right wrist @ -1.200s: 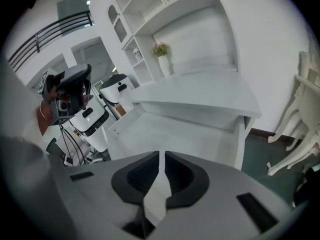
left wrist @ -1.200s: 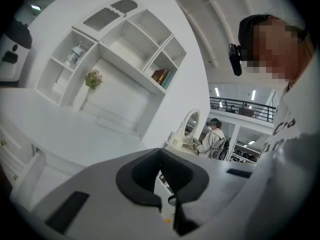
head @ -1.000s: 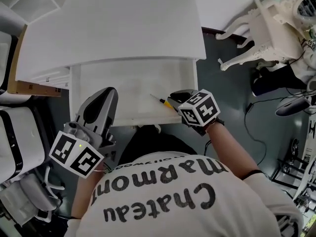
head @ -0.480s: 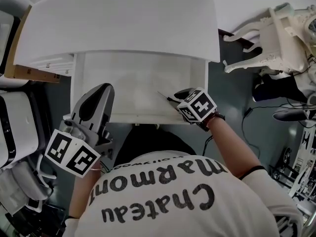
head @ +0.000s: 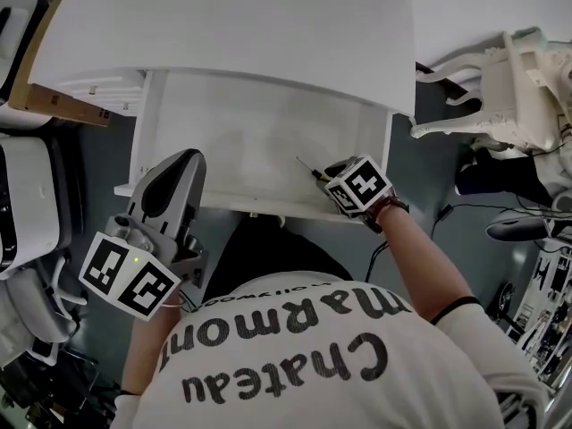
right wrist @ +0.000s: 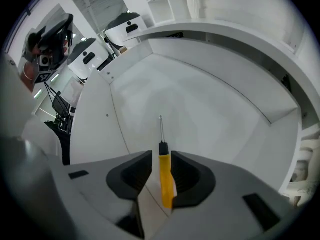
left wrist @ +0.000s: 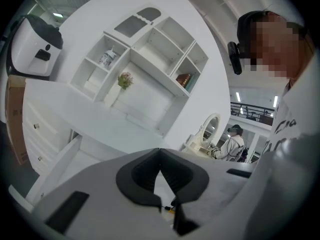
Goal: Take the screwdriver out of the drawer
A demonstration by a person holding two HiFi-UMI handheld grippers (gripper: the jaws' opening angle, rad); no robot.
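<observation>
The white drawer [head: 232, 141] stands pulled out under the desk top. A screwdriver [right wrist: 165, 176] with a yellow handle and thin metal shaft points into the drawer. My right gripper [right wrist: 161, 159] is shut on its handle, just above the drawer's floor [right wrist: 190, 104] near the front right corner. In the head view the shaft of the screwdriver [head: 307, 165] sticks out ahead of the right gripper [head: 326, 173]. My left gripper [head: 181, 161] is shut and holds nothing; it hangs at the drawer's front left edge. In the left gripper view its jaws [left wrist: 160, 154] meet at the tips.
The white desk top [head: 223, 43] overhangs the drawer's back. White machines [head: 27, 204] and a cardboard panel [head: 54, 105] stand at the left. An ornate white piece of furniture [head: 527, 88] and cables are at the right. Wall shelves [left wrist: 150, 49] rise behind the desk.
The right gripper, with the screwdriver between its jaws, has shifted slightly right and up in the head view. The left gripper has hardly moved. The head camera has tilted.
</observation>
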